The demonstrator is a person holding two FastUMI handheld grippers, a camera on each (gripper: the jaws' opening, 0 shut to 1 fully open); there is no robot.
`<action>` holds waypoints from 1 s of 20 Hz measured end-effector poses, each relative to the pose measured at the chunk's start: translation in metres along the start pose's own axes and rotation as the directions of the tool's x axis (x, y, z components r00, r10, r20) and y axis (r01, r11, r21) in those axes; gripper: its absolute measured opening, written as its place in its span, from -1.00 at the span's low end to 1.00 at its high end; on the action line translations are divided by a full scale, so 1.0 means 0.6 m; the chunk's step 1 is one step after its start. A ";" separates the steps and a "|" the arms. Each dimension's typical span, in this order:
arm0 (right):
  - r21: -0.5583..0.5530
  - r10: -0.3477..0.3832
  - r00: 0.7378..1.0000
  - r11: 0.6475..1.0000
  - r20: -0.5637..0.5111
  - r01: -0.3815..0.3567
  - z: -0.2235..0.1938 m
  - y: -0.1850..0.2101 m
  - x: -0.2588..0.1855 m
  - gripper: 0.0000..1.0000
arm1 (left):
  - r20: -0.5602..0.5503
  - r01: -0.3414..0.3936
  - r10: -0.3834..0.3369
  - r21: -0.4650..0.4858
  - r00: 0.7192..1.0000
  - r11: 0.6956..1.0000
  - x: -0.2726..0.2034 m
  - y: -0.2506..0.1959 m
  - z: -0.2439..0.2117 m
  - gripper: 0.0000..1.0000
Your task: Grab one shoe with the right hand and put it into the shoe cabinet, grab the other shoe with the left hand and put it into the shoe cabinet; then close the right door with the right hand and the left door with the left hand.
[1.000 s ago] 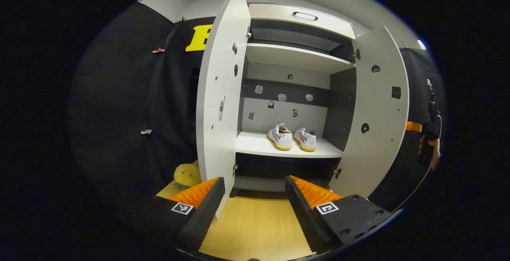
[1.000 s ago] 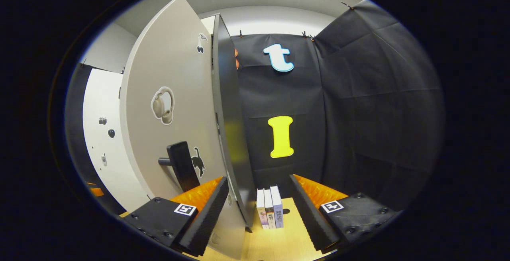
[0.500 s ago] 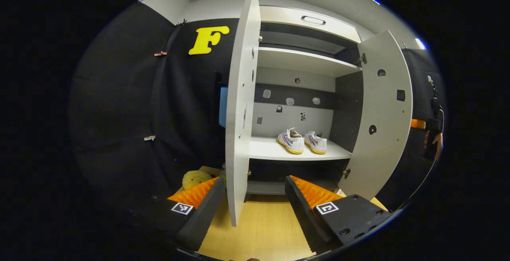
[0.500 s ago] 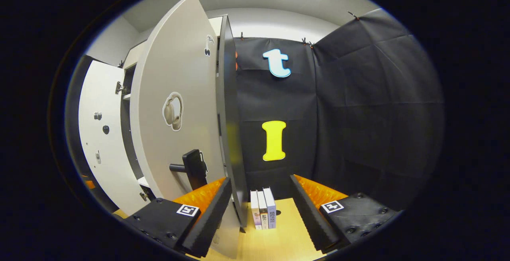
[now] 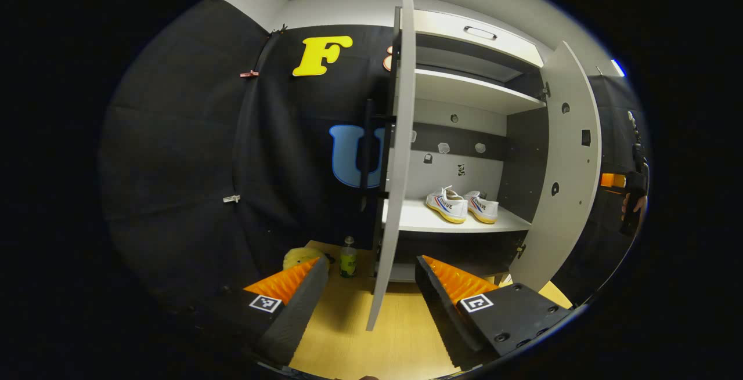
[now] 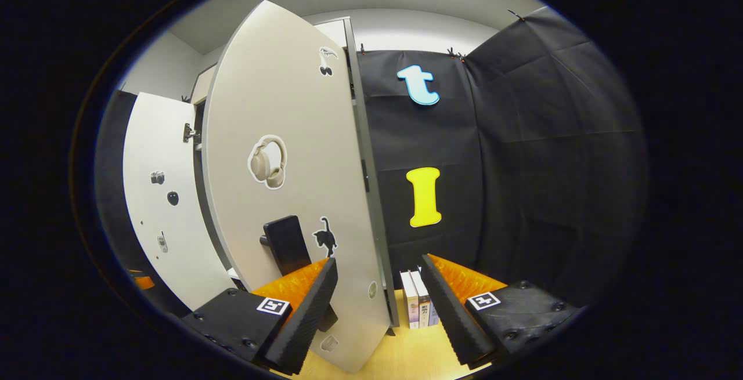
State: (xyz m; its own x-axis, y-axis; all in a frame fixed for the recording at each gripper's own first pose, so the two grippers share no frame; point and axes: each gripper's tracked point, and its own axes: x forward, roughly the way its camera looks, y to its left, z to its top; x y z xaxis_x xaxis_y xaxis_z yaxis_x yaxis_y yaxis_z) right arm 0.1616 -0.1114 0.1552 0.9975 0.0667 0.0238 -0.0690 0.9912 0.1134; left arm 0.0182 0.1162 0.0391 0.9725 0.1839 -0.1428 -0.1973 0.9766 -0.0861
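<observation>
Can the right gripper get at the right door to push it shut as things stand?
Probably yes. In the right gripper view the right gripper is open, just in front of the right door's outer face, beside its dark handle. Nothing stands between them; the books sit off to the side.

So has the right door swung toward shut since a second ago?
Yes. In the right gripper view the right door now stands across more of the cabinet side, closer to the books; both doors remain open.
</observation>
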 end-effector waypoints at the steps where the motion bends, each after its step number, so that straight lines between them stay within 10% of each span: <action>1: 0.000 -0.003 1.000 1.000 0.010 0.003 0.002 0.011 0.004 0.91 | -0.002 -0.007 0.007 0.003 1.000 1.000 -0.001 0.013 -0.002 0.91; 7: 0.074 0.043 0.999 0.996 0.017 -0.044 -0.021 0.112 0.033 0.92 | 0.005 -0.042 0.042 -0.022 0.999 0.999 0.008 0.078 -0.004 0.91; 20: 0.052 -0.183 0.976 0.980 -0.120 0.190 -0.191 0.061 -0.088 0.92 | 0.071 -0.021 0.023 -0.024 0.997 0.999 0.131 0.184 0.078 0.90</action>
State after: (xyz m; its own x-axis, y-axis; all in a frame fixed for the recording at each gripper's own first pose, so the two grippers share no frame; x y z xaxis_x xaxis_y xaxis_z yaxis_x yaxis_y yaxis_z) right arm 0.1080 -0.0654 0.0440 0.9879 -0.1021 -0.1167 0.1209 0.9784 0.1678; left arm 0.0788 0.2435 0.0643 0.9741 0.2135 -0.0742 -0.2206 0.9695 -0.1064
